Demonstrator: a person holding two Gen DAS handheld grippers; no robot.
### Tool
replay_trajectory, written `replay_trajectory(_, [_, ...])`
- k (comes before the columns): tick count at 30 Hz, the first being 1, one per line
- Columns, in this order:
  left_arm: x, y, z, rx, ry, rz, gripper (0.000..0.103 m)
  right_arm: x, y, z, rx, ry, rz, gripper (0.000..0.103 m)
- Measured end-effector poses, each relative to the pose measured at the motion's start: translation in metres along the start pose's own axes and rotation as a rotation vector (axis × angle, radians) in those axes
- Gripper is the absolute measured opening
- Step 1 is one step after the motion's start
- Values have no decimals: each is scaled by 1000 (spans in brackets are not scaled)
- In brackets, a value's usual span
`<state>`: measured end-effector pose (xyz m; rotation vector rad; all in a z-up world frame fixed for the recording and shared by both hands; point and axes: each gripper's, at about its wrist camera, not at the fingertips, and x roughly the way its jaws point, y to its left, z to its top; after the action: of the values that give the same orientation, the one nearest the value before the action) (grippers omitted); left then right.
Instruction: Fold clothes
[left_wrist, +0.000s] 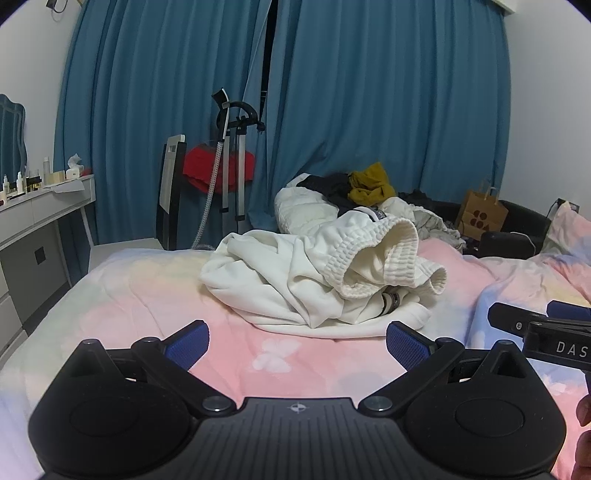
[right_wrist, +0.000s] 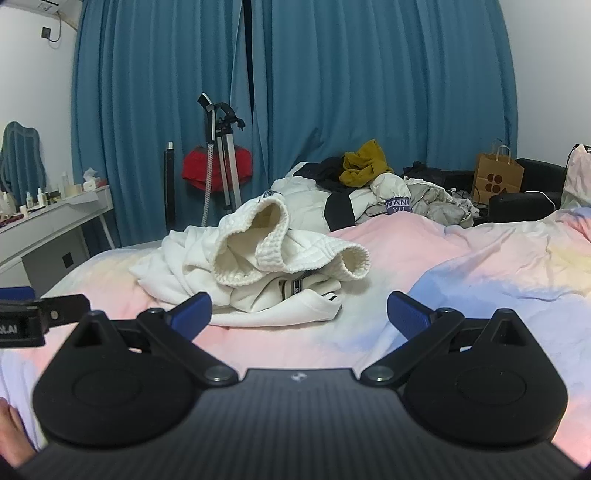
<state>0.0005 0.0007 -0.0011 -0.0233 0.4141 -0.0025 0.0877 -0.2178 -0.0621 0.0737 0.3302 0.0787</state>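
Observation:
A crumpled white sweatshirt (left_wrist: 314, 280) with ribbed cuffs lies in a heap in the middle of the pastel bed cover (left_wrist: 147, 295). My left gripper (left_wrist: 297, 345) hovers just in front of it, jaws wide open, nothing between the blue pads (left_wrist: 186, 345). In the right wrist view the same white sweatshirt (right_wrist: 258, 269) lies ahead and slightly left of my right gripper (right_wrist: 299, 314), which is also wide open and holds nothing. The right gripper's finger (left_wrist: 535, 325) shows at the left view's right edge, and the left gripper's finger (right_wrist: 40, 314) at the right view's left edge.
Behind the sweatshirt is a pile of more clothes (left_wrist: 332, 199), white, black and mustard. A brown paper bag (left_wrist: 482, 214) and a black seat (right_wrist: 517, 199) stand at the back right. A garment steamer (left_wrist: 232, 162), a red cloth and blue curtains are behind; a white dresser (left_wrist: 40, 210) is left.

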Motion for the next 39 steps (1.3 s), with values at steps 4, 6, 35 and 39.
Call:
replay_trajectory(4, [4,1,1,-8,11,-1,103,1,-1,1,1,-5,3,103])
replay_trajectory(6, [2,2,2,-14,4,-8,103,1,-1,1,2,-7,5,103])
replay_trajectory(35, [4,5,-4,-21,13,-29,103,1,-6,0,26,5,8,103])
replay_trajectory(39, [6,5,-5,-16,17,-33,103,2,-7,-1,36,-3,-4,103])
